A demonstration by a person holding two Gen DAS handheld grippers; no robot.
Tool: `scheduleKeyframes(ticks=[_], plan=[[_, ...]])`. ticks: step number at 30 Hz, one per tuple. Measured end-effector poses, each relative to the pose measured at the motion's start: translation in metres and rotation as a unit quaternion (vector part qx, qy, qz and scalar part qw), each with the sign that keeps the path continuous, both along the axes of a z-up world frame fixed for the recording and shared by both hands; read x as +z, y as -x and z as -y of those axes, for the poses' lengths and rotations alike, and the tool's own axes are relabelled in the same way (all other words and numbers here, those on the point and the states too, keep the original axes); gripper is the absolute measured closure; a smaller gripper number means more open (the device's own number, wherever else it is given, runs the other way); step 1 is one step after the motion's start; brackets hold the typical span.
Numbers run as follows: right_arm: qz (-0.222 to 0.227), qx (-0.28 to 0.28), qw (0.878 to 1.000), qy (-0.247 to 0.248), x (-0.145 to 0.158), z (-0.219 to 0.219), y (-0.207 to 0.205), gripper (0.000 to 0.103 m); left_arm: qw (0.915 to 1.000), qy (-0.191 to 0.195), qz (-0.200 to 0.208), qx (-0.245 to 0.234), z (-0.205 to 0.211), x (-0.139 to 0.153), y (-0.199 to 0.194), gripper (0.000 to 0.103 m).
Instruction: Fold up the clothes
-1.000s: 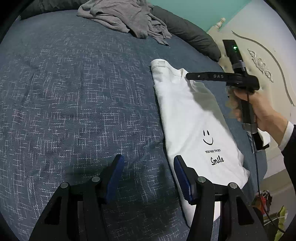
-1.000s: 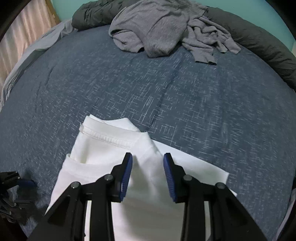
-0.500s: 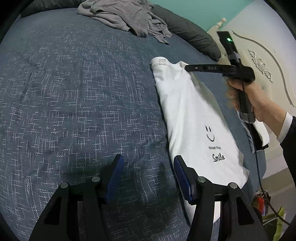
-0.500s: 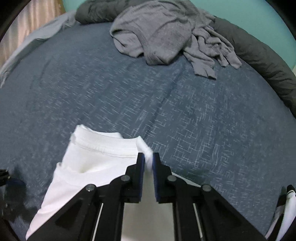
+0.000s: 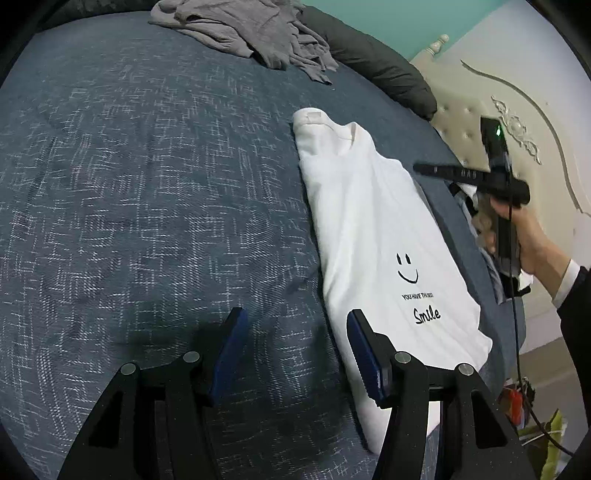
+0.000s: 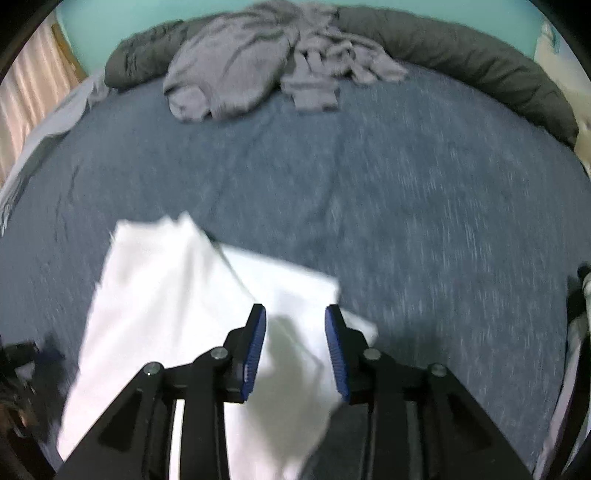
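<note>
A white T-shirt (image 5: 376, 236) with a black smiley and the word "Smile" lies folded lengthwise on the blue bedspread (image 5: 147, 184). My left gripper (image 5: 293, 350) hovers open by the shirt's near left edge, its right finger over the hem. The right gripper (image 5: 421, 168), held by a hand (image 5: 524, 236), hangs beside the shirt's right shoulder. In the blurred right wrist view the right gripper (image 6: 295, 339) is open above the white shirt (image 6: 177, 295), holding nothing.
A heap of grey clothes (image 5: 251, 29) lies at the far end of the bed, also visible as grey clothes (image 6: 258, 59). A long dark bolster (image 6: 461, 55) curves along the far edge. A cream headboard (image 5: 517, 110) stands at the right.
The right gripper shut on the shirt's shoulder fold half a second ago, then let go, opened and drew back to the right. The left gripper stayed in place.
</note>
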State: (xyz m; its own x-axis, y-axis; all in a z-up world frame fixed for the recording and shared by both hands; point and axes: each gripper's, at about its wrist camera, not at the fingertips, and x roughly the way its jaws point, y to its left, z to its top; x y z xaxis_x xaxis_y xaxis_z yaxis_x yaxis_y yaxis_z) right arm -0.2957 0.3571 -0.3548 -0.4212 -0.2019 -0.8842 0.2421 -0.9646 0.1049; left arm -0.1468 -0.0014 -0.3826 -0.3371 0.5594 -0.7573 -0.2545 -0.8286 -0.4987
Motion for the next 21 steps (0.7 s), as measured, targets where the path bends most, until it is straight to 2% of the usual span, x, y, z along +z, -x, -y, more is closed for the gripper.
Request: scheduleKeyframes(ticks=[6, 9, 10, 14, 21], plan=[[0.018, 0.004, 0.999, 0.028, -0.018, -0.012, -0.014, 0.07, 1.0, 0.007, 0.003, -0.003, -0.005, -0.005, 0.001, 0.043], [0.011, 0.009, 1.0, 0.026, -0.018, -0.01, -0.017, 0.096, 1.0, 0.008, 0.004, -0.003, -0.006, -0.006, 0.002, 0.043], [0.009, 0.006, 1.0, 0.029, -0.017, -0.012, -0.018, 0.097, 1.0, 0.008, 0.004, -0.004, -0.006, -0.006, 0.003, 0.043], [-0.009, -0.018, 0.999, 0.047, -0.013, -0.022, -0.024, 0.098, 0.9999, 0.009, 0.004, -0.006, -0.008, -0.007, 0.004, 0.043], [0.004, -0.062, 0.997, 0.039, -0.028, -0.032, -0.024, 0.099, 0.9999, 0.008, 0.004, -0.005, -0.007, -0.007, 0.005, 0.043]])
